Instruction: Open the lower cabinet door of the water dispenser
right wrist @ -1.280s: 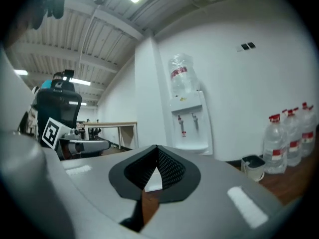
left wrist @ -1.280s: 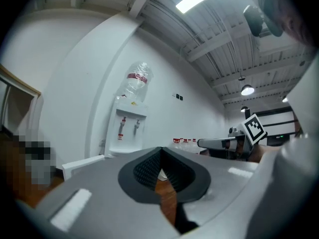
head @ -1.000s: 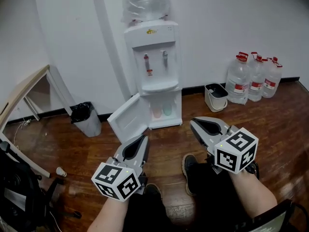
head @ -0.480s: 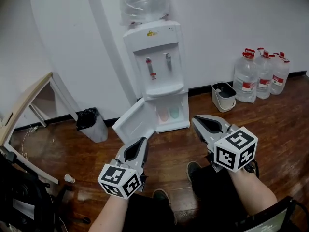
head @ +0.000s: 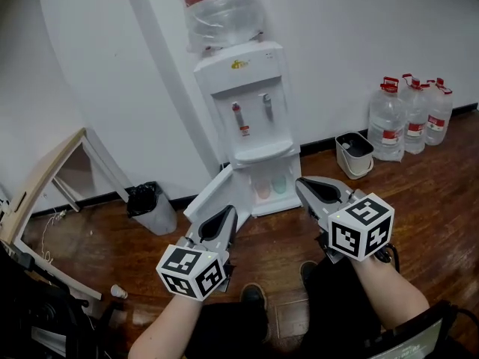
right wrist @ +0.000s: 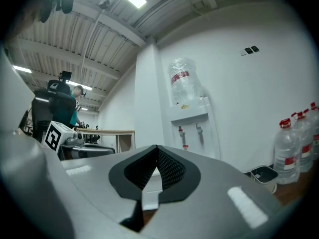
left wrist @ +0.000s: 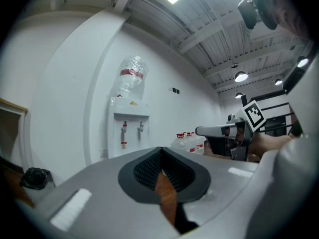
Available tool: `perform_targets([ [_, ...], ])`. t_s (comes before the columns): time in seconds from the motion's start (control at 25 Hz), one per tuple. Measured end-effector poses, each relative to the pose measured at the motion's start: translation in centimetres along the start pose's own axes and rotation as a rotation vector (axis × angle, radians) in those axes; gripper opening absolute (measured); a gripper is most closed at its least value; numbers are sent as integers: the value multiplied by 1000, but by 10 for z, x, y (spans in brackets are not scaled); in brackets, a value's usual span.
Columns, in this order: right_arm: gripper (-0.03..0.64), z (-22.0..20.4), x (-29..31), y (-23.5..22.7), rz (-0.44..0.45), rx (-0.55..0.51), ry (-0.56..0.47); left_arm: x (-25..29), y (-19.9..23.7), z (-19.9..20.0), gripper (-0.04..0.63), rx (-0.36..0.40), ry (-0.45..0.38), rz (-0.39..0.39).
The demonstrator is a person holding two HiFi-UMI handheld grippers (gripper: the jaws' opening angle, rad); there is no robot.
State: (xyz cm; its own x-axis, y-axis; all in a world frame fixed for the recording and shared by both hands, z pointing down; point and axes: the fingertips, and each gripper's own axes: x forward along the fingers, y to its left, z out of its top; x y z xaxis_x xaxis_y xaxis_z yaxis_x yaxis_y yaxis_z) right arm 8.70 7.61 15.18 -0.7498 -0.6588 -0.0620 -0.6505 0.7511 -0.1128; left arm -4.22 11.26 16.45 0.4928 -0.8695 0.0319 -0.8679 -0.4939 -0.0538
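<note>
A white water dispenser (head: 251,103) stands against the wall with a clear bottle (head: 218,10) on top. Its lower cabinet door (head: 209,200) hangs swung open to the left, and two cups (head: 271,188) show inside. My left gripper (head: 227,214) is shut and empty, held level a short way in front of the open door. My right gripper (head: 304,187) is shut and empty too, level, just right of the cabinet opening in the head view. The dispenser (left wrist: 128,128) shows ahead in the left gripper view, and the dispenser (right wrist: 190,128) also in the right gripper view. Neither gripper touches it.
A black-lined waste bin (head: 152,206) stands left of the dispenser and a small white pail (head: 355,154) to its right. Three full water jugs (head: 408,117) line the wall further right. A wooden table frame (head: 45,193) leans at left. A paper cup (head: 118,292) lies on the floor.
Both grippers have drawn back from the dispenser together, still shut. The view has tilted up, so the dispenser and its open door sit lower-centre behind the grippers.
</note>
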Motion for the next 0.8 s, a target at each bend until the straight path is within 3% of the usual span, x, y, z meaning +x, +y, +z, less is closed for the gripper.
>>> perform_targets([
  [0.16, 3, -7, 20, 3, 12, 0, 11, -2, 17, 6, -12, -44, -61, 6],
  [0.28, 3, -17, 41, 1, 20, 7, 31, 5, 39, -9, -12, -90, -55, 18],
  [0.56, 3, -30, 81, -12, -6, -9, 50, 26, 55, -12, -6, -16, -44, -37],
  [0.8, 3, -39, 108, -29, -37, -10, 56, 50, 84, -18, -5, -33, -48, -43],
])
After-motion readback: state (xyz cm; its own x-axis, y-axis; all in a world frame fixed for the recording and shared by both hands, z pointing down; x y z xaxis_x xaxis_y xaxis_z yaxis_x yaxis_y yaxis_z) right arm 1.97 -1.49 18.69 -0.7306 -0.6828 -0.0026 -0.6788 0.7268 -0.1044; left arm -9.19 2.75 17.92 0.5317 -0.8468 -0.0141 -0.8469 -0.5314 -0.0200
